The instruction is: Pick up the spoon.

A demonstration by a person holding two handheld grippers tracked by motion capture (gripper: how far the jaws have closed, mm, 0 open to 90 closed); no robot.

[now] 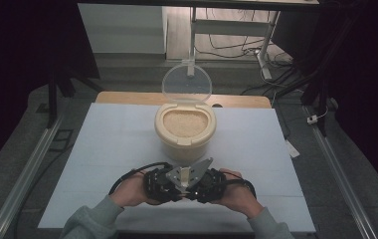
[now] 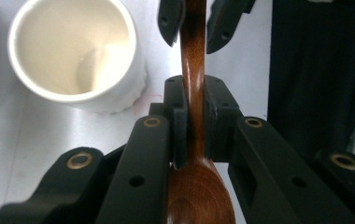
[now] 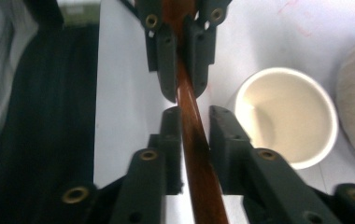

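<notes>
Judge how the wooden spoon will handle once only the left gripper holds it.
The wooden spoon looks rigid, so it probably won't sag. Its glossy, rounded handle may slip or twist between the left gripper's pads. Its bowl end could weigh it downward.

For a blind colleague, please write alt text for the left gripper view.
The left hand-held gripper is shut on a brown wooden spoon at its neck, bowl nearest the camera. Farther up the handle stand the other gripper's parted jaws; an empty white cup sits on the white table.
</notes>
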